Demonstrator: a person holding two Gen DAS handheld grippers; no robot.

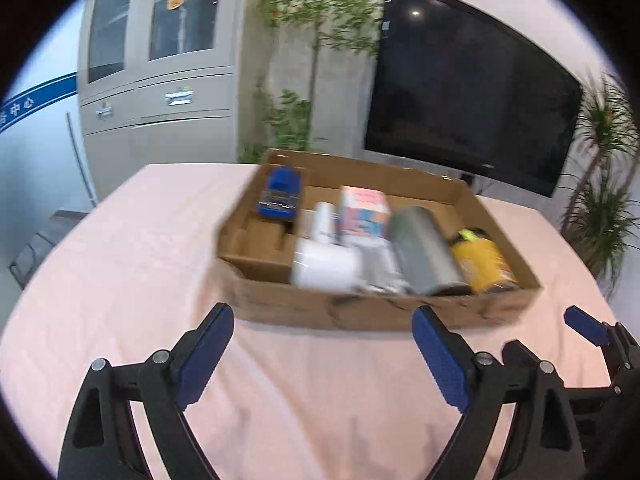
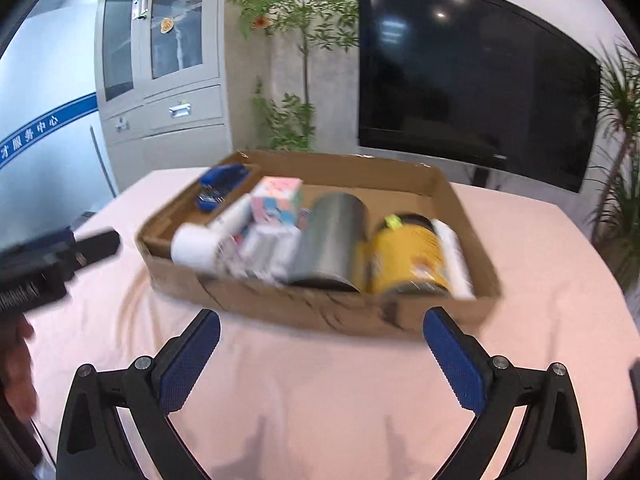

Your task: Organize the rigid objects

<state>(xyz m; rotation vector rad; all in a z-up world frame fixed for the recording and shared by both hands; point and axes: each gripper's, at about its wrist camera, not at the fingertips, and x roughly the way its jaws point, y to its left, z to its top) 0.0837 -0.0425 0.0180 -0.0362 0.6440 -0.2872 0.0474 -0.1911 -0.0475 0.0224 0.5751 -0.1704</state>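
While both claws hovered low over the pink tablecloth (image 1: 120, 248), the left gripper (image 1: 322, 344) and right gripper (image 2: 322, 344) gaped wide, holding nothing. Just ahead sat the cardboard box (image 2: 304, 312), packed with a grey can (image 2: 332, 236), yellow jar (image 2: 408, 256), white bottle (image 2: 196, 246), pastel cube (image 2: 276, 200) and blue toy car (image 1: 280, 196).

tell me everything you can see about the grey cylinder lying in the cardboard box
The grey cylinder is a can-like container with a dull, metallic-looking side, lying on its side in the cardboard box, its round end toward the box's near wall. It sits mid-box, pressed against the yellow jar on its right, with blurred white packaging on its left and the pastel carton behind that. Motion blur hides any label or lid. Neither tool touches it; both are open over the pink cloth in front.
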